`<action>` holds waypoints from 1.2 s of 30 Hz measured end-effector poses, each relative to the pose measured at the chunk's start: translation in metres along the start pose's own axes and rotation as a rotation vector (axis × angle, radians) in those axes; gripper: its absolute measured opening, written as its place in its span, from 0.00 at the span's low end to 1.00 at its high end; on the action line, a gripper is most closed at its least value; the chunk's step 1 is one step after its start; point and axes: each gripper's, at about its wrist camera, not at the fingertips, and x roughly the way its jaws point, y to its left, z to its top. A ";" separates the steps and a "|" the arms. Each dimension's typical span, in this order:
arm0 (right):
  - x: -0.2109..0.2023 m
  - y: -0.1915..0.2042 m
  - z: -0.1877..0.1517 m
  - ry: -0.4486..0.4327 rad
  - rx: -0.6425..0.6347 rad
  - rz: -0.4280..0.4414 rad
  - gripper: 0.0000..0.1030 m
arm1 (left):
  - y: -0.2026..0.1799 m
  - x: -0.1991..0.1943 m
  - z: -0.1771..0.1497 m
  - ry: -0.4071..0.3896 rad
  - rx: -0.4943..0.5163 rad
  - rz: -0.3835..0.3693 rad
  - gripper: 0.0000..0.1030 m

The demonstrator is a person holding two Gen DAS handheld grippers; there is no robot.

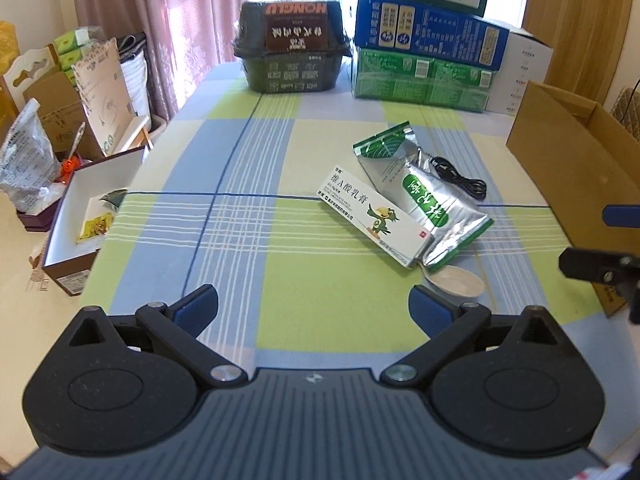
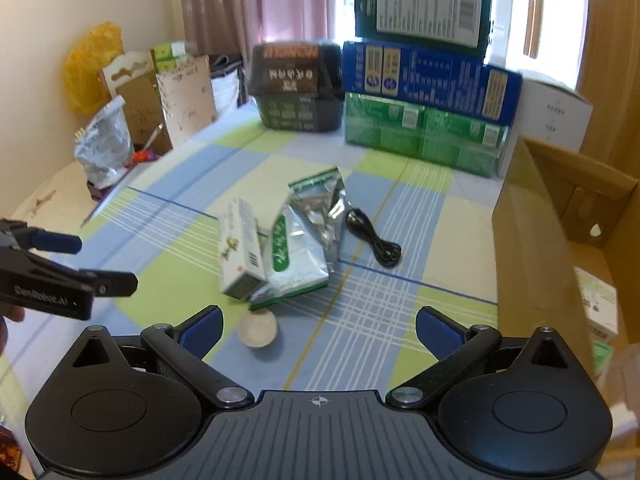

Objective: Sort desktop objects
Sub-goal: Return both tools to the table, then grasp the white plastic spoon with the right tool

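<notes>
On the checked tablecloth lie a white ointment box (image 1: 372, 216) (image 2: 239, 252), a silver and green foil pouch (image 1: 424, 196) (image 2: 300, 240), a black cable (image 1: 460, 178) (image 2: 372, 236) and a white spoon (image 1: 456, 282) (image 2: 257, 328). The box leans on the pouch. My left gripper (image 1: 314, 312) is open and empty, short of the items; it also shows at the left of the right wrist view (image 2: 96, 264). My right gripper (image 2: 320, 336) is open and empty, just behind the spoon. Its fingers (image 1: 624, 216) show at the right edge of the left wrist view.
An open cardboard box (image 1: 576, 176) (image 2: 560, 240) stands at the table's right side. Stacked blue and green cartons (image 1: 424, 52) (image 2: 424, 100) and a dark tub (image 1: 292, 48) (image 2: 296, 88) stand at the back. An open white-lined box (image 1: 84, 208) and clutter sit off the left edge.
</notes>
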 end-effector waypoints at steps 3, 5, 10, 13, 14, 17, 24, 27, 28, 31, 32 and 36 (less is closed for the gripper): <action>0.020 -0.007 -0.002 0.021 0.014 0.001 0.96 | -0.001 0.018 0.006 0.010 0.000 -0.017 0.97; 0.031 -0.011 -0.006 0.039 0.035 0.016 0.90 | -0.003 0.029 0.012 0.013 0.002 -0.028 0.97; 0.046 -0.005 -0.013 0.093 0.023 0.108 0.79 | -0.005 0.054 0.023 0.026 -0.009 -0.056 0.96; 0.055 0.004 -0.013 0.102 -0.013 0.143 0.73 | -0.007 0.062 0.026 0.030 0.004 -0.047 0.96; 0.058 0.008 -0.013 0.107 -0.022 0.151 0.72 | -0.007 0.062 0.026 0.030 0.015 -0.040 0.96; 0.069 0.016 -0.013 0.122 -0.047 0.162 0.63 | -0.001 0.061 0.026 0.021 0.027 -0.022 0.96; 0.088 0.026 -0.012 0.150 -0.070 0.172 0.38 | 0.015 0.063 0.025 0.033 -0.005 -0.014 0.96; 0.091 0.028 -0.012 0.147 -0.080 0.157 0.30 | 0.014 0.064 0.025 0.034 0.000 -0.018 0.96; 0.091 0.028 -0.012 0.147 -0.081 0.153 0.29 | 0.014 0.064 0.024 0.034 0.001 -0.019 0.96; 0.089 0.027 -0.013 0.145 -0.088 0.128 0.29 | 0.013 0.065 0.023 0.037 0.003 -0.021 0.96; 0.089 0.026 -0.012 0.144 -0.085 0.123 0.29 | 0.013 0.065 0.023 0.039 0.004 -0.024 0.96; 0.087 0.017 -0.009 0.131 -0.064 0.084 0.29 | 0.010 0.067 0.022 0.043 0.003 -0.033 0.96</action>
